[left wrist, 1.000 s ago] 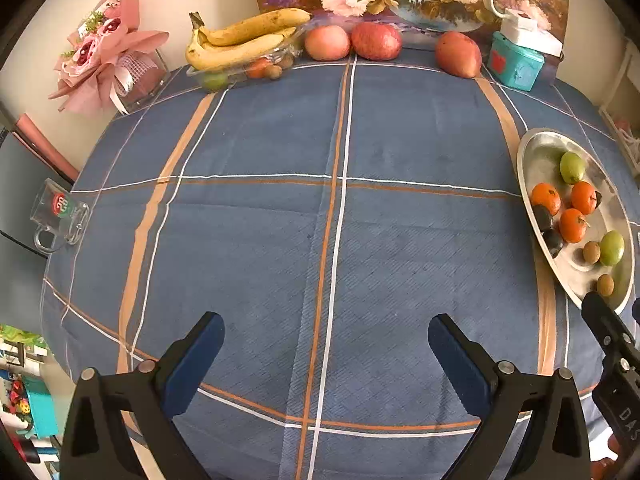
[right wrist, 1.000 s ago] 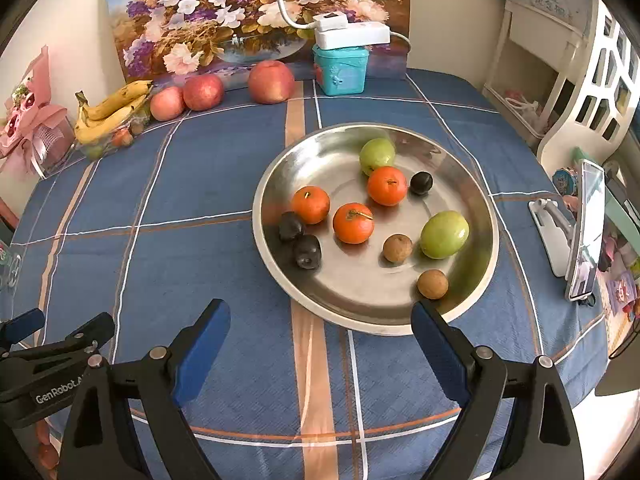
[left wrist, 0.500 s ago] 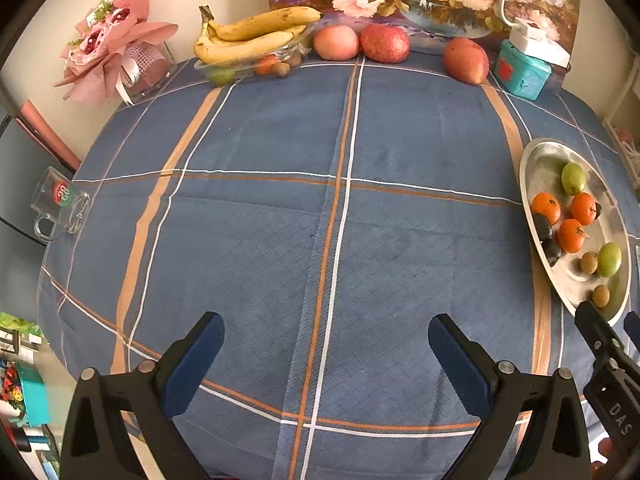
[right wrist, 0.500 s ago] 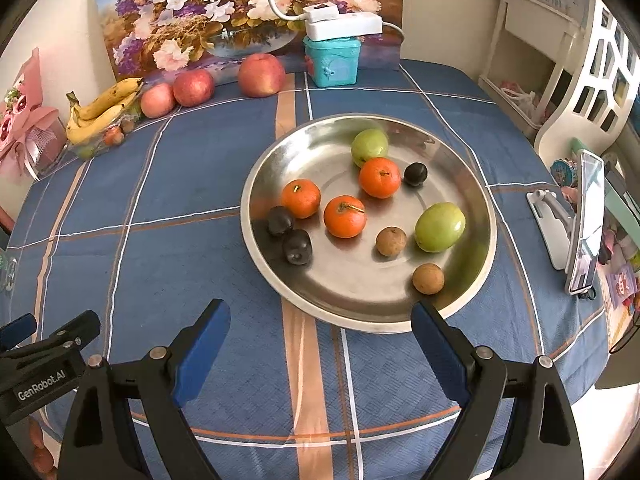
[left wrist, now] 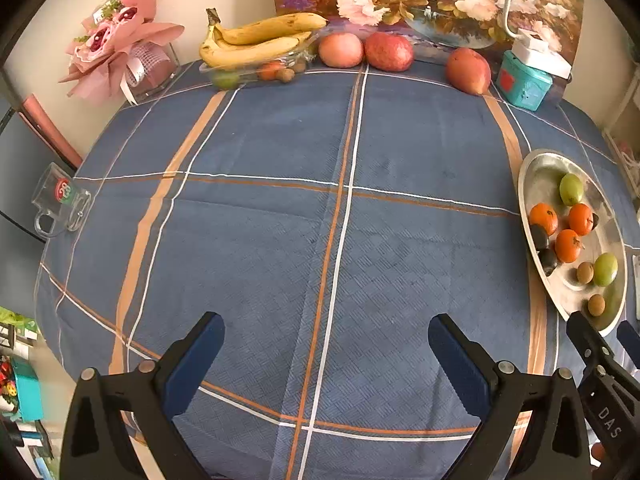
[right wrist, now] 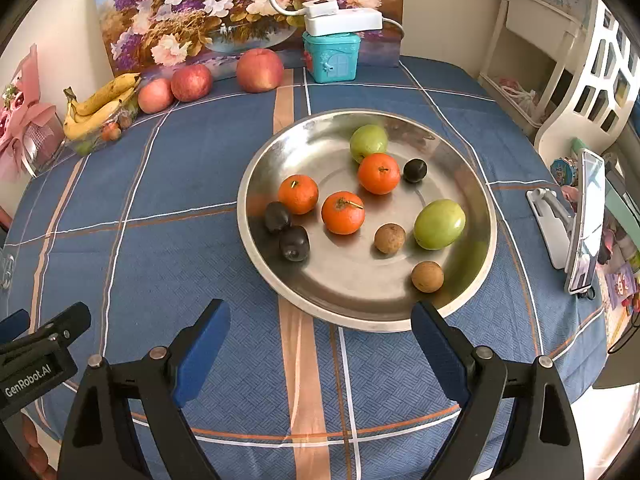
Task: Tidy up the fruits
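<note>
A round metal plate (right wrist: pixel 476 184) holds three oranges (right wrist: pixel 343 213), two green fruits (right wrist: pixel 439 224), three dark plums (right wrist: pixel 294 243) and two brown fruits (right wrist: pixel 427 277). My right gripper (right wrist: pixel 320 344) is open and empty, just in front of the plate's near rim. My left gripper (left wrist: pixel 326 348) is open and empty over the blue cloth, left of the plate (left wrist: pixel 540 172). At the table's far edge lie bananas (left wrist: pixel 256 42) on a clear tray of small fruits (left wrist: pixel 256 74) and three apples (left wrist: pixel 388 51).
A teal box (right wrist: pixel 332 58) with a white power strip stands at the back. A pink bouquet (left wrist: pixel 120 52) and a glass mug (left wrist: pixel 60 204) are at the left. A phone on a stand (right wrist: pixel 584 220) is at the right edge.
Both grippers have drifted slightly; in the right wrist view the plate has shifted a little left and nearer. Both stay open and empty.
</note>
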Demonstrator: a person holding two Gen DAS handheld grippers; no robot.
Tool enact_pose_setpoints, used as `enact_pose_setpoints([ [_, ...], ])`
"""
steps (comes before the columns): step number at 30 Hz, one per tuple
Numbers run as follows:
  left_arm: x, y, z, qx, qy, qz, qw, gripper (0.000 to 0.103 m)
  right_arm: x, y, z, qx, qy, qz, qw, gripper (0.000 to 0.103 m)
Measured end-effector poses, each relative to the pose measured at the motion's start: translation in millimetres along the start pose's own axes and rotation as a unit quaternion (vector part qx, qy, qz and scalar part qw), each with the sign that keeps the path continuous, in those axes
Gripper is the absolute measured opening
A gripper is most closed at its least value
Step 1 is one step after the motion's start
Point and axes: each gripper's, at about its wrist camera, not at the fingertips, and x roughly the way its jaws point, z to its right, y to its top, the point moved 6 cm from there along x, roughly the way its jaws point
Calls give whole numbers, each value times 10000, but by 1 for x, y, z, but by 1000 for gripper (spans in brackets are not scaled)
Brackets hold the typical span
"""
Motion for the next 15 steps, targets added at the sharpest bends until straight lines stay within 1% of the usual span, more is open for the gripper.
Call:
enact_pose_setpoints([
  [15, -1, 1, -2, -64, 11, 38, 10000, 103, 3, -2, 2, 15, -13, -61, 10000, 92],
])
